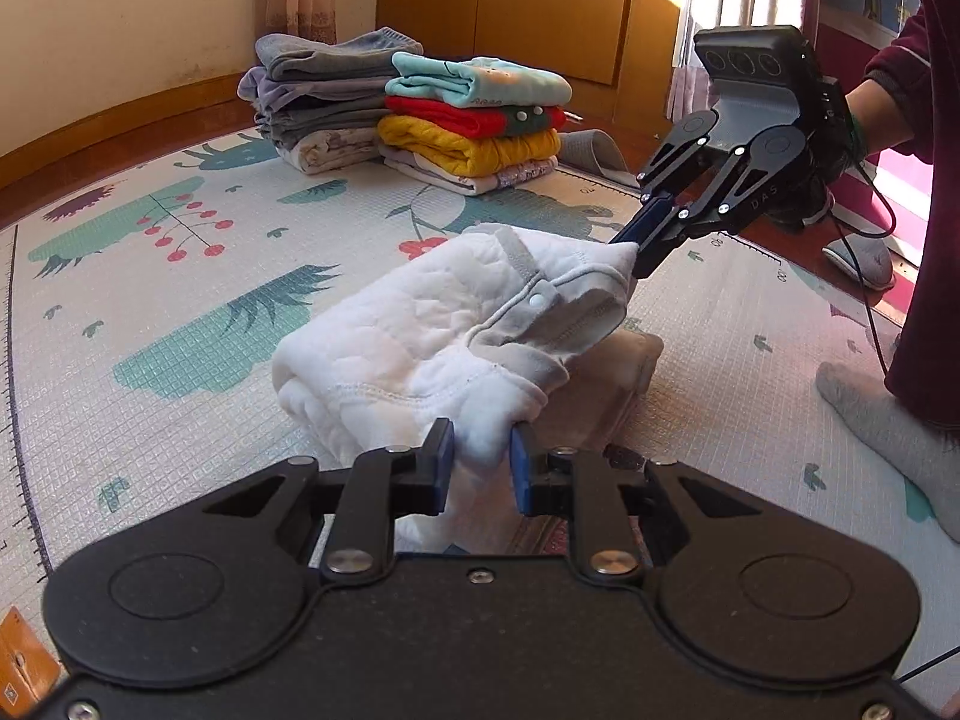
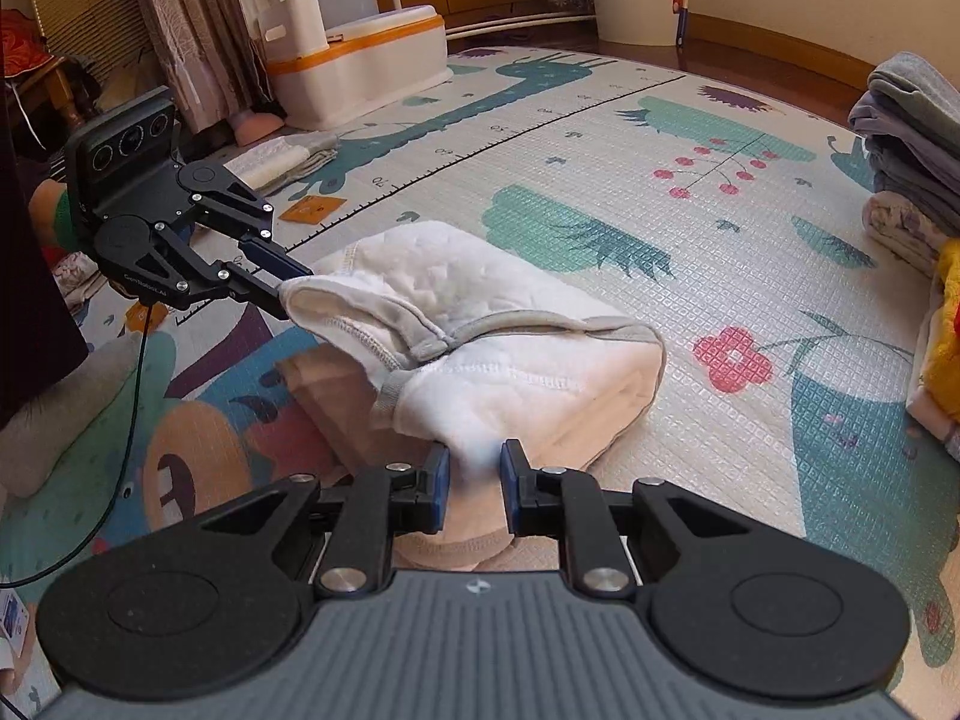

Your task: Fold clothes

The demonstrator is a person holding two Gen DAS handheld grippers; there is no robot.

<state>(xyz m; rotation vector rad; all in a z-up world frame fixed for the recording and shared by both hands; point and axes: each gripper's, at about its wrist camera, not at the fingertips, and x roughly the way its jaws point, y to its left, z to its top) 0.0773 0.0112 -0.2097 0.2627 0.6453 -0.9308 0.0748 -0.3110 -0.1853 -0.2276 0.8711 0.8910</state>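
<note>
Small white quilted cotton garment [image 1: 432,336], half folded, lifted above patterned foam play mat [image 1: 180,312]. Left gripper [image 1: 480,468] and right gripper [image 1: 639,249] each pinch an opposite corner; long axis spans between them, folded bulk sagging matward.

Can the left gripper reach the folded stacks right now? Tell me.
Probably not yet: the left gripper is shut on the white garment, shared with the right gripper; the folded stacks sit beyond, across open mat.
</note>
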